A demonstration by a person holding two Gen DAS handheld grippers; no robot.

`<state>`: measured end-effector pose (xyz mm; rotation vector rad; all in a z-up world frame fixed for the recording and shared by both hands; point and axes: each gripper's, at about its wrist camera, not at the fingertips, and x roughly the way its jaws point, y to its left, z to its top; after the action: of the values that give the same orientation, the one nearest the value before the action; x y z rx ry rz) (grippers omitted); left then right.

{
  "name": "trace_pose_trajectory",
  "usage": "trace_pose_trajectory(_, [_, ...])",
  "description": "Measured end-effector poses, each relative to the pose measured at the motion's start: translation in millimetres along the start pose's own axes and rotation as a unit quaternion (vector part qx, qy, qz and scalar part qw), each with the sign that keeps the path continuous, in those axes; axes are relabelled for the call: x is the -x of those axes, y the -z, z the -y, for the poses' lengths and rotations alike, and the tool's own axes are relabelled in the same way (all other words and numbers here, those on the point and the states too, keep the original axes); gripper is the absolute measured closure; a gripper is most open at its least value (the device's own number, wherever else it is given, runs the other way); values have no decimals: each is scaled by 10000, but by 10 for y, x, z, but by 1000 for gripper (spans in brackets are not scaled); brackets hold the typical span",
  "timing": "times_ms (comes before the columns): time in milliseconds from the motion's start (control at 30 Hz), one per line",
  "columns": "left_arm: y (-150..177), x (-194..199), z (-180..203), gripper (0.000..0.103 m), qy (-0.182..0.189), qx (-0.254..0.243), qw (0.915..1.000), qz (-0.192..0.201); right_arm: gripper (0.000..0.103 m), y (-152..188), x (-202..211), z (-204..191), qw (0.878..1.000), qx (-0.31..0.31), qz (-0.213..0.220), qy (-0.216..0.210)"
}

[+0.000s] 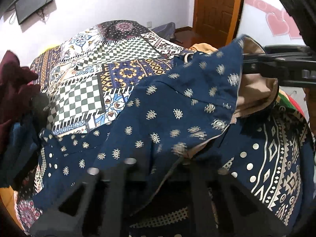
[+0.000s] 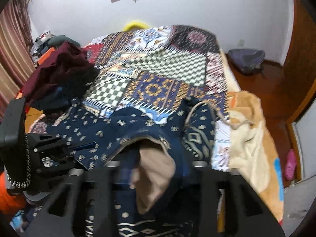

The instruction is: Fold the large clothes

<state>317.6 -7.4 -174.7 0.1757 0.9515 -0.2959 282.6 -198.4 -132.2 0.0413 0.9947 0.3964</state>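
Bed point(image 2: 215, 45) fills most of both views, covered with a patchwork spread point(image 1: 85, 90) of checkerboard, floral and geometric panels. White wall point(image 2: 177, 9) behind it, a dark flat screen point(image 1: 33, 2) mounted high with cables hanging below. Wooden door point(image 1: 215, 7) at the far right of the left wrist view; pink heart decals point(image 1: 276, 22) on the wall beside it. Reddish wooden floor point(image 2: 276, 90) right of the bed, a dark bag point(image 2: 246, 59) lying on it. Striped curtain point(image 2: 11, 49) at the left.

Navy printed garment point(image 1: 177, 102) with a tan lining lies on the near end of the bed, partly lifted. Maroon cloth point(image 2: 59, 69) heaped on the left of the bed; a cream and orange blanket point(image 2: 246, 138) along the right edge.

Left gripper point(image 1: 156, 164) is clenched on the navy cloth, the fabric draped over its fingers. Right gripper point(image 2: 156, 164) is clamped on the garment too, at the opening with the tan lining; in the left wrist view its fingers pinch that edge and hold it up.
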Motion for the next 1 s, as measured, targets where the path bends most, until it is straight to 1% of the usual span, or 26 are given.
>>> trace_pose_trajectory(133, [24, 318, -146, 95, 192, 351, 9986, 352, 91, 90, 171, -173, 9994, 269, 168, -113])
trace_pose_trajectory(233, [55, 620, -295, 95, 276, 635, 9957, 620, 91, 190, 275, -326, 9984, 495, 138, -228])
trace_pose_trajectory(367, [151, 968, -478, 95, 241, 878, 9925, 820, 91, 393, 358, -532, 9965, 797, 13, -263])
trace_pose_trajectory(433, [244, 1074, -539, 95, 296, 1003, 9910, 840, 91, 507, 378, -600, 9958, 845, -120, -327])
trace_pose_trajectory(500, [368, 1132, -539, 95, 317, 994, 9916, 770, 91, 624, 383, -646, 9953, 847, -289, -362])
trace_pose_trajectory(667, [729, 1119, -346, 94, 176, 638, 9970, 396, 87, 850, 406, -731, 9945, 939, -454, -7])
trace_pose_trajectory(733, [857, 1078, -287, 90, 182, 581, 9979, 221, 87, 894, 411, -730, 9945, 904, -510, 121])
trace_pose_trajectory(767, [910, 1053, -268, 84, 181, 585, 9980, 135, 85, 924, 427, -727, 9947, 858, -541, 171])
trace_pose_trajectory(800, [970, 1025, -259, 74, 149, 617, 9980, 41, 80, 939, 442, -715, 9950, 814, -557, 183])
trace_pose_trajectory(833, [1021, 1011, -252, 68, 87, 655, 9978, -31, 78, 962, 470, -705, 9952, 763, -582, 173])
trace_pose_trajectory(867, [1065, 995, -251, 58, 1, 697, 9975, -90, 73, 977, 502, -697, 9956, 728, -581, 144])
trace_pose_trajectory(900, [1115, 990, -252, 54, -79, 739, 9972, -127, 67, 1002, 551, -688, 9959, 695, -570, 104])
trace_pose_trajectory(933, [1148, 994, -256, 53, -110, 776, 9968, -149, 63, 1025, 596, -683, 9961, 667, -562, 95])
trace_pose_trajectory(967, [1190, 1013, -269, 53, -107, 847, 9962, -161, 57, 1050, 650, -672, 9964, 646, -539, 107])
trace_pose_trajectory(1000, [1220, 1036, -282, 52, -93, 902, 9958, -156, 55, 1062, 679, -673, 9966, 637, -507, 123])
